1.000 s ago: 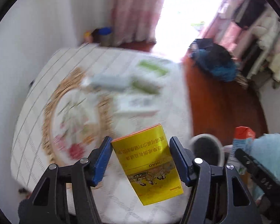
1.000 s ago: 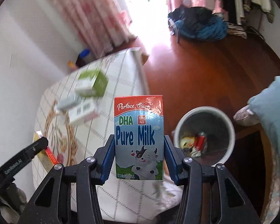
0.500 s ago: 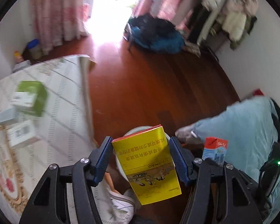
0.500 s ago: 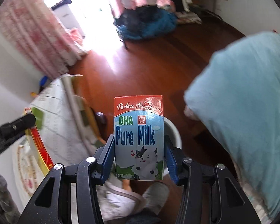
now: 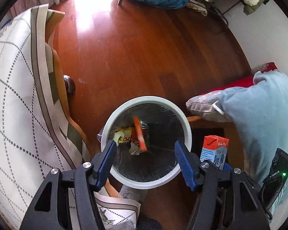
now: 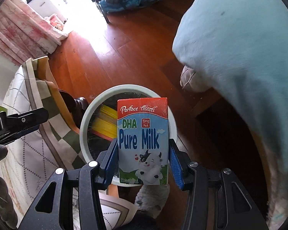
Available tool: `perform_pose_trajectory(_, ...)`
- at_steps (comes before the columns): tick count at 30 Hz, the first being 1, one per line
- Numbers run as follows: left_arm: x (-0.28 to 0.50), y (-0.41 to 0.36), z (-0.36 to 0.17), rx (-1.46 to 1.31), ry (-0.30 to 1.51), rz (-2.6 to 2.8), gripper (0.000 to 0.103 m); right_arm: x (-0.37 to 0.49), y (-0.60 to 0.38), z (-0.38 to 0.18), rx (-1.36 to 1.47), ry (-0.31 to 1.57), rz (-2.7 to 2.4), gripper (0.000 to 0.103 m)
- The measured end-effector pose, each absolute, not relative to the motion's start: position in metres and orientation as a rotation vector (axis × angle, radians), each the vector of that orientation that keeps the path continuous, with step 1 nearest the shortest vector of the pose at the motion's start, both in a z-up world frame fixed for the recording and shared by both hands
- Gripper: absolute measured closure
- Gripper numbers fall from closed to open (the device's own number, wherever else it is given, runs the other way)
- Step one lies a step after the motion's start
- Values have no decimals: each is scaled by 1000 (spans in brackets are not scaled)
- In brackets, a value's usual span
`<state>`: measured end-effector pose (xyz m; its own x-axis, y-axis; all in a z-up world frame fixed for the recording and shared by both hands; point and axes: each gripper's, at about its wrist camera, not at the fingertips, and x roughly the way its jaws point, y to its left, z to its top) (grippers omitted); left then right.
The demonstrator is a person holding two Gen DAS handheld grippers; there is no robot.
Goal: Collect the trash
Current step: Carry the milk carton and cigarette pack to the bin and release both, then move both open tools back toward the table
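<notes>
Now the left gripper [image 5: 145, 160] gapes empty above the round white-rimmed waste bin [image 5: 184, 118], the flat yellow-and-red box [image 6: 105, 122] blurred inside; the right gripper [image 6: 143, 164] clamps the blue-and-red milk carton [image 6: 143, 141] over the near rim, where release risks clipping it.

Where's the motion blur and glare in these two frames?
Left wrist view: the yellow box dropping into the bin is streaked, seen edge-on; window glare whitens the floor top left. Right wrist view: same box smears yellow, the milk carton in the right tool is sharp, and the window area blows out.
</notes>
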<state>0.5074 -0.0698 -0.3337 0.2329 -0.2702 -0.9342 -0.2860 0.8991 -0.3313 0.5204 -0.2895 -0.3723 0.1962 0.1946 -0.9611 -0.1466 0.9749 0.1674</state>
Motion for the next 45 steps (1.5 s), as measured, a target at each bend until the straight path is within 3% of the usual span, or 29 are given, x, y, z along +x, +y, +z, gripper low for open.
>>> perform_pose_trajectory(1, 507, -66, -335, -494, 1349, 24, 31, 522, -287, -376, 40, 1359, 245, 51)
perform_pose_trajectory(2, 503, -66, -334, -486, 1348, 35, 12, 522, -286, -380, 42, 1364, 250, 50)
perform_pose_trajectory(3, 501, -66, -337, -479, 1348, 42, 0, 524, -285, -381, 45, 1370, 250, 49)
perform_pose_trajectory(4, 496, -64, -336, -475, 1341, 57, 0, 525, -284, -385, 45, 1376, 250, 43)
perform_pose_trajectory(5, 493, -63, -335, -469, 1340, 63, 0, 526, -284, -386, 47, 1380, 254, 18)
perform_pose_trajectory(7, 484, -61, -333, -438, 1330, 97, 0, 524, -280, -385, 53, 1375, 257, 0)
perform_pose_trajectory(21, 417, -73, -284, -213, 1215, 256, 0, 481, -282, -335, -75, 1323, 193, 0)
perform_pose_trajectory(33, 362, -62, -192, -233, 1049, 276, 0, 430, -278, -227, -66, 1196, 217, 0)
perform_pose_trajectory(39, 332, -7, -138, -305, 938, 345, 0, 418, -244, -163, -35, 1126, 306, 0)
perform_pose_trajectory(45, 298, 80, -135, -362, 917, 531, 0, 411, -154, -130, -103, 1114, 472, 0)
